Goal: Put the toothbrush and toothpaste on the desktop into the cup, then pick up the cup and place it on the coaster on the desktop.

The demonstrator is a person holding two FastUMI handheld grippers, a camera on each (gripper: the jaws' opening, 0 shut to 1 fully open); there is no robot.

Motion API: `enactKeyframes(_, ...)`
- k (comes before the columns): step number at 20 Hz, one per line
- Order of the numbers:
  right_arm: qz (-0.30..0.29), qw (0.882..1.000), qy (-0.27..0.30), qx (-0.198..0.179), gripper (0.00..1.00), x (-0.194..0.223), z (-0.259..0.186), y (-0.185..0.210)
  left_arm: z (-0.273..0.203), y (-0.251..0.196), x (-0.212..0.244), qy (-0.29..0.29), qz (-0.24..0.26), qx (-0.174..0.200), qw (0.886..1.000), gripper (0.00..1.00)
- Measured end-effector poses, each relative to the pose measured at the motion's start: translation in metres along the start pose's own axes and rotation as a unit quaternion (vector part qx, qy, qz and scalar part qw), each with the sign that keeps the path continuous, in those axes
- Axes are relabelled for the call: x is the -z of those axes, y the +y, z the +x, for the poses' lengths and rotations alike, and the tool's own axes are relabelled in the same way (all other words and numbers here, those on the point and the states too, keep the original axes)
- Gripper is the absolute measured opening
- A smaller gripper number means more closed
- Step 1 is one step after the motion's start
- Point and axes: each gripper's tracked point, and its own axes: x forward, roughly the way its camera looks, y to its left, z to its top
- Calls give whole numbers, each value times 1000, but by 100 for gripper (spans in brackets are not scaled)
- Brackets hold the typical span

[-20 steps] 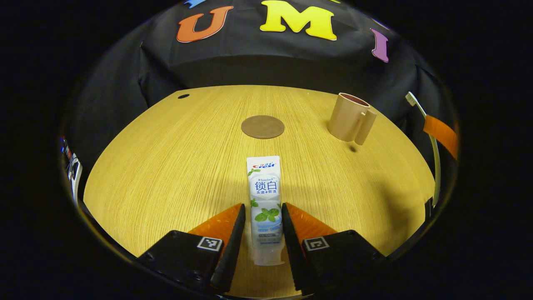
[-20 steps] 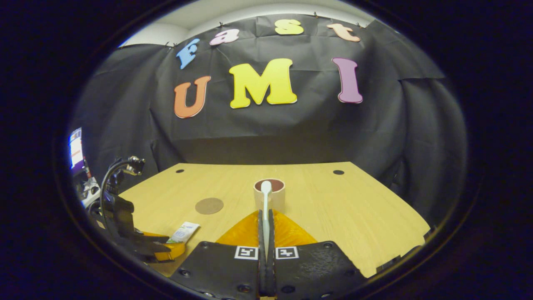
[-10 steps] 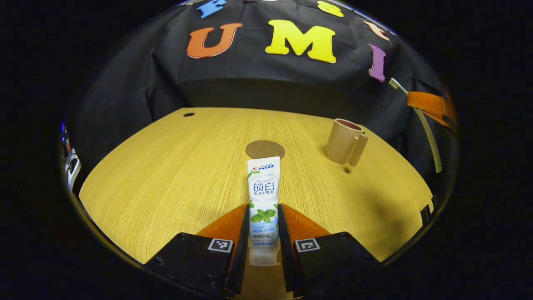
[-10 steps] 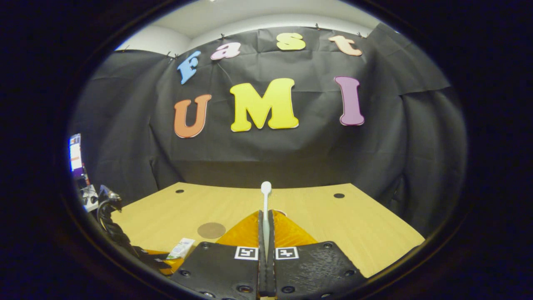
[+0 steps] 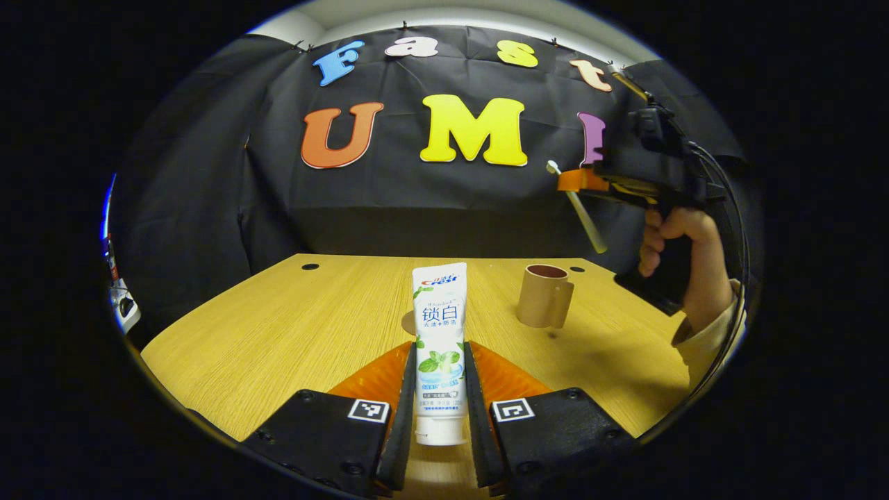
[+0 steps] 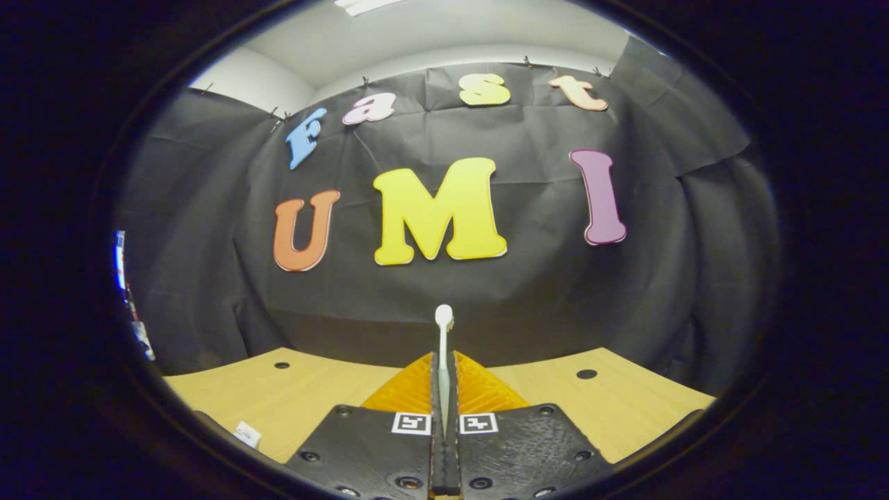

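Left gripper (image 5: 439,389) was clamped on the toothpaste (image 5: 439,351), tube raised off the tabletop (image 5: 292,326) cap-end low, probably for carrying to the cup (image 5: 544,296) near the far right edge. White tube, leaf print. Right gripper (image 6: 444,396) pinched the toothbrush (image 6: 444,347), held high above the cup, likely ready to drop in. Toothbrush slim, white, head outward.

One white toothpaste tube (image 5: 439,351), one white slender toothbrush (image 6: 443,347) and one tan handled cup (image 5: 544,296). One round brown coaster (image 5: 408,323). Two orange-fingered grippers: left gripper (image 5: 439,389), right gripper (image 6: 444,389).
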Motion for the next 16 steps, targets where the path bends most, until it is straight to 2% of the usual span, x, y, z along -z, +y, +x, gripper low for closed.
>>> enactKeyframes(2,-8,1000,9,11,0,11,26,-4,-1,2,-5,-8,-1,1,1000,40)
enactKeyframes(6,-8,999,31,21,0,28,42,-10,5,4,-6,-4,-11,0,1000,40)
enactKeyframes(13,3,999,25,28,4,22,38,-20,5,-4,1,10,-21,14,1000,40)
enactKeyframes(16,2,999,35,16,5,26,31,-14,4,-10,3,12,-18,22,1000,40)
